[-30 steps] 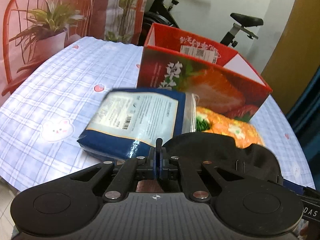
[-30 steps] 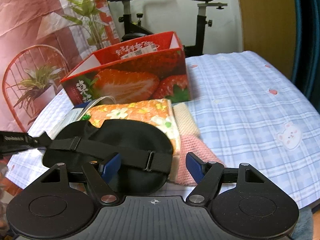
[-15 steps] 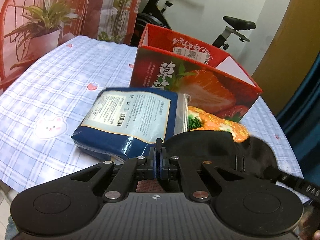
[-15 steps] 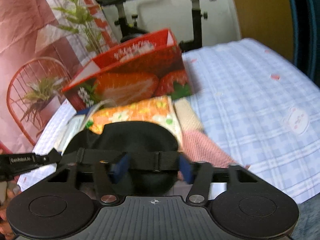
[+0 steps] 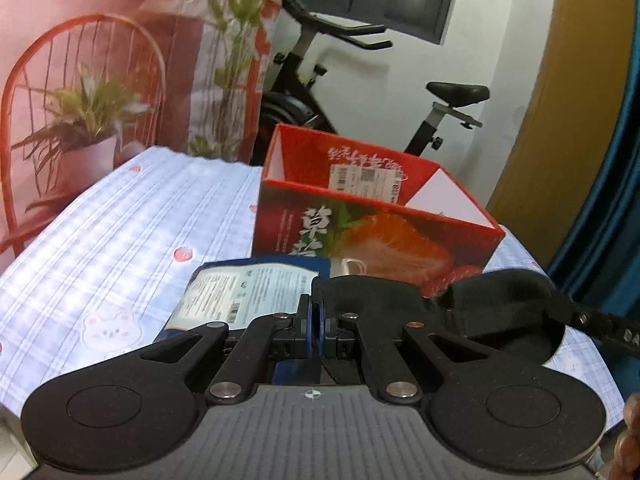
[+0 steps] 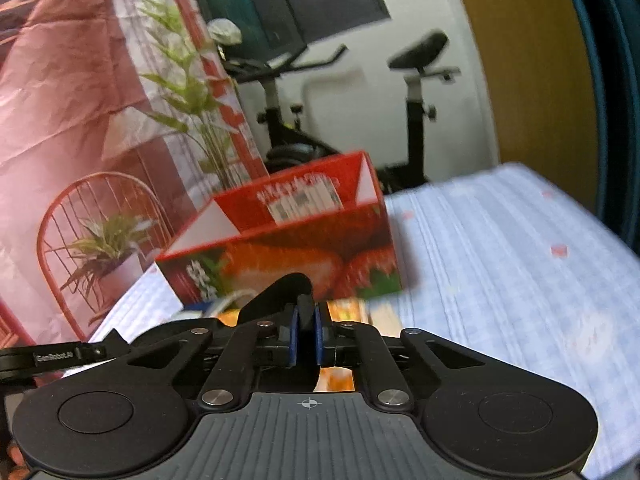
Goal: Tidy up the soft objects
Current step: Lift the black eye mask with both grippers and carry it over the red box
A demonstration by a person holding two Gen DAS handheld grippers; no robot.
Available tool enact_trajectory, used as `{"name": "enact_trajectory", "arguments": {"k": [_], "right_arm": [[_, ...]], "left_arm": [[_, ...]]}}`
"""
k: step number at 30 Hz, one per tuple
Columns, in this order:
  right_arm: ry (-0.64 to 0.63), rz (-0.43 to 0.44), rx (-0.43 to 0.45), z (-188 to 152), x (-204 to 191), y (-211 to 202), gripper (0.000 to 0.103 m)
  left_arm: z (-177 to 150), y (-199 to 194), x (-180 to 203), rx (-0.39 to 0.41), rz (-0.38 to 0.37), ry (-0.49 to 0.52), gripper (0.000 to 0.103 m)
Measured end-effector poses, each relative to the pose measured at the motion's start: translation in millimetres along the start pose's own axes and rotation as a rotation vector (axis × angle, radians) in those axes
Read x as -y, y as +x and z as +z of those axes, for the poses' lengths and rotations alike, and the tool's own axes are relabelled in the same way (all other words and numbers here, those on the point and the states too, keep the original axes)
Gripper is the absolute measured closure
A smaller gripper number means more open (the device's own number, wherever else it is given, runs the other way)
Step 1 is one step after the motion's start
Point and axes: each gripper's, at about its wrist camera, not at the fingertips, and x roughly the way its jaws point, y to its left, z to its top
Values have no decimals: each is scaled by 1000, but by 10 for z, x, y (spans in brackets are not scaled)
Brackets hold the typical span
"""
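Looking through my left wrist view, the left gripper [image 5: 316, 322] has its jaws pinching one edge of the black eye mask [image 5: 500, 304], held just before the strawberry box [image 5: 360, 236]. On the right wrist view, the right gripper [image 6: 306, 338] has just closed its jaws on the mask's other end, in front of that box. With such thin bites I could let the mask slip, or snag it on the box's near wall.

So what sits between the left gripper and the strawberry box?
In the left wrist view, a blue packet lies on the tablecloth between the left gripper, shut on the black eye mask, and the strawberry box.
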Motion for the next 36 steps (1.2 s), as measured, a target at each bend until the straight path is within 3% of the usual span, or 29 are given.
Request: {"name": "enact_trajectory", "arguments": {"k": [6,12,24,36], "right_arm": [[-54,0,4,71,-85,101,95],[-54,10,6,189,-83,145,95],[-122,53,60,970,-185,392,95],[-175,50,51,1627,-138,1073,95]], "left_arm": [[85,113,5,-26,-4,-10,99],[384,47,33,51,-9,8,99],[1210,198,326,163,3,101,99],[1696,863,360,77,17,126,99]]}}
